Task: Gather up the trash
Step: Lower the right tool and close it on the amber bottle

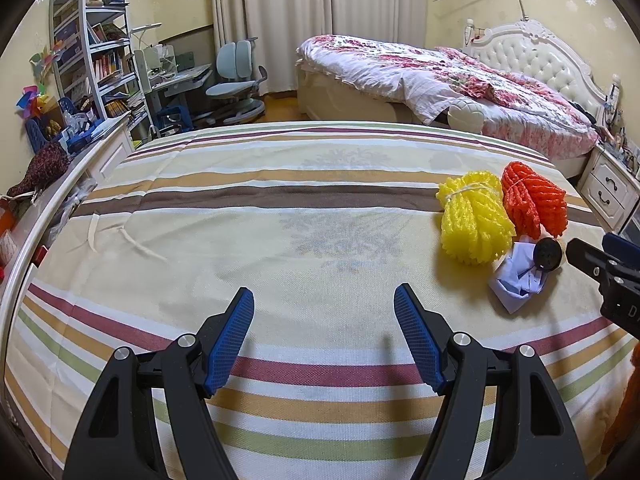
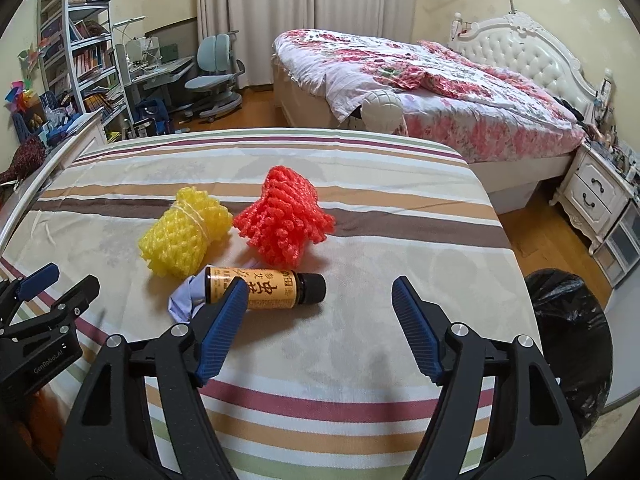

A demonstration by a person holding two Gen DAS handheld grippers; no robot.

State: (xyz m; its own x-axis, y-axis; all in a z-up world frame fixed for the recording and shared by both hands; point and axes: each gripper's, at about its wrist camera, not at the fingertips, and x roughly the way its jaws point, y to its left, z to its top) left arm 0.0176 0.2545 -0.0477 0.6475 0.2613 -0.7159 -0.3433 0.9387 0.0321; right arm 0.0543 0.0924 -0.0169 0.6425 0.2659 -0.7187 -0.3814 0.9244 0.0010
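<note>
- Right wrist view: right gripper [image 2: 318, 306] wide open, holding nothing, hovering low over the striped bedsheet [image 2: 360, 208].
- Small brown bottle [image 2: 264, 287] lies on its side just ahead and left of centre; long axis runs left-right across the view, black cap pointing right. Left blue finger overlaps its base end in the picture; contact cannot be told.
- Crumpled pale paper [image 2: 182, 300] touches the bottle's base end; yellow foam net bundle [image 2: 186, 236] and orange foam net bundle [image 2: 286, 220] sit just behind.
- Black-bagged bin [image 2: 568, 320] off the bed edge to the right.
- Left wrist view: left gripper [image 1: 324, 328] also wide open and empty, over bare sheet; trash pile well off to its right, so the right gripper is the nearer one.
- Judgement: shift left and close across the bottle's short axis.
- Writing: bottle label orange with large Chinese characters, not readable with confidence; left gripper body reads "GenRobot.AI".
</note>
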